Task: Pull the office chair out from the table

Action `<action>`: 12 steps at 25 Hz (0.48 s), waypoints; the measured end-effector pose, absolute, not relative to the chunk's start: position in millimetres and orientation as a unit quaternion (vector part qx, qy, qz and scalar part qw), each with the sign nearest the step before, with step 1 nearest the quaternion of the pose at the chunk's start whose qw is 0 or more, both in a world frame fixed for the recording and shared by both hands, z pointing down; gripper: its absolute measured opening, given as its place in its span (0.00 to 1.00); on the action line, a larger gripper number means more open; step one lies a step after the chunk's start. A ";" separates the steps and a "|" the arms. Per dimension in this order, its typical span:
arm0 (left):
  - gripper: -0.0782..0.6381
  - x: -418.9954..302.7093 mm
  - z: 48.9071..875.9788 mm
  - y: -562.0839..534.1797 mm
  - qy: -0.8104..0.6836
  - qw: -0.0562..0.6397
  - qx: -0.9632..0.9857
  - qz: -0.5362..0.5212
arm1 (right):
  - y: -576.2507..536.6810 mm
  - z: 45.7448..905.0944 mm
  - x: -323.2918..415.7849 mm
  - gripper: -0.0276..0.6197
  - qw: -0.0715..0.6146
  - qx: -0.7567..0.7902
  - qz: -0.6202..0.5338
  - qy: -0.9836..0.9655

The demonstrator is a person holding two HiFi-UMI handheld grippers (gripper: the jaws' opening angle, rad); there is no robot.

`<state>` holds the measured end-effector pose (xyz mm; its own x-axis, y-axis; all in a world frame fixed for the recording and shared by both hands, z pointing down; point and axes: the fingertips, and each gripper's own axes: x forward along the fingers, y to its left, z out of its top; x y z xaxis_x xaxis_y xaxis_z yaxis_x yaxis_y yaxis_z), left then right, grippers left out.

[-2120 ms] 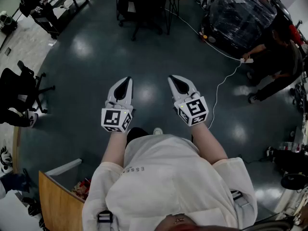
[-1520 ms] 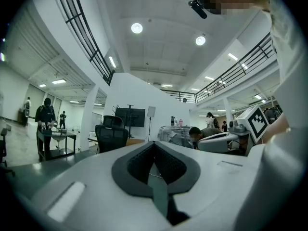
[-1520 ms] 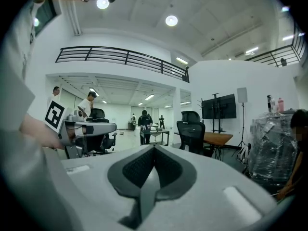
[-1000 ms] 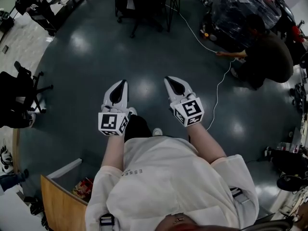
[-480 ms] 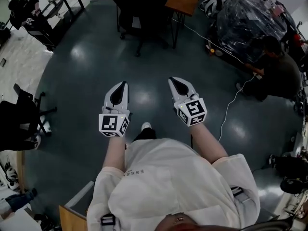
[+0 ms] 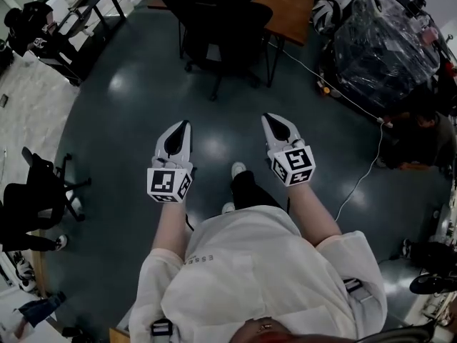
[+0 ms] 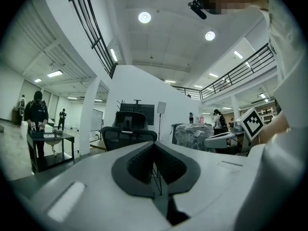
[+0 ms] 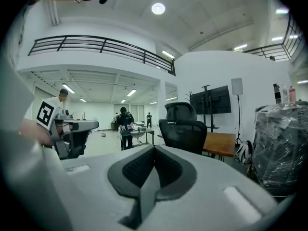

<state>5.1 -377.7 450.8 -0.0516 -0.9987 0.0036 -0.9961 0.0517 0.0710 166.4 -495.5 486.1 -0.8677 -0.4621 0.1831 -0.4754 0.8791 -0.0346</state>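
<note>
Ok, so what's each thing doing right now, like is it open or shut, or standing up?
left gripper: shut, holding nothing.
right gripper: shut, holding nothing.
office chair: upright, close up to the table, not pulled out yet, nobody touching it.
table: standing, wooden top looks bare.
white cable: lying loose on the floor.

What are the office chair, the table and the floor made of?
Office chair: black and matte, probably fabric or mesh on a plastic frame; too dark to be sure. Table: flat brown top, likely wood or wood-look laminate. Floor: dark grey, smooth and glossy, since it shows bright reflections; maybe coated concrete.
</note>
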 end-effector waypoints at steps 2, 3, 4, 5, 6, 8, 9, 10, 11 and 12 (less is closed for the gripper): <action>0.13 -15.0 456.4 -399.9 -0.727 0.029 0.686 -0.025 | -523.5 492.0 146.8 0.03 0.084 0.243 0.049 -0.965; 0.13 -26.1 457.9 -412.1 -0.728 0.029 0.684 -0.025 | -538.4 493.5 135.9 0.03 0.082 0.243 0.051 -0.965; 0.13 -37.8 458.8 -424.8 -0.731 0.028 0.682 -0.023 | -553.2 494.7 124.4 0.03 0.081 0.241 0.052 -0.966; 0.13 -49.9 459.3 -437.7 -0.733 0.027 0.679 -0.021 | -567.9 495.8 112.5 0.03 0.080 0.238 0.052 -0.966; 0.13 -62.3 459.3 -451.3 -0.736 0.025 0.676 -0.019 | -582.9 496.9 100.6 0.03 0.079 0.236 0.052 -0.967; 0.13 -87.1 457.3 -481.7 -0.740 0.021 0.673 -0.017 | -614.9 497.3 77.5 0.03 0.075 0.233 0.054 -0.968; 0.13 -98.8 455.0 -498.2 -0.740 0.019 0.672 -0.016 | -631.6 495.9 66.4 0.03 0.072 0.233 0.054 -0.968; 0.13 -109.4 452.2 -514.2 -0.739 0.016 0.673 -0.016 | -647.6 493.8 56.0 0.03 0.071 0.233 0.052 -0.968; 0.13 -119.2 449.4 -529.2 -0.739 0.012 0.674 -0.016 | -662.3 491.2 46.3 0.03 0.070 0.233 0.049 -0.969; 0.13 -128.6 446.6 -543.1 -0.738 0.010 0.675 -0.016 | -676.2 488.3 37.2 0.03 0.070 0.233 0.044 -0.969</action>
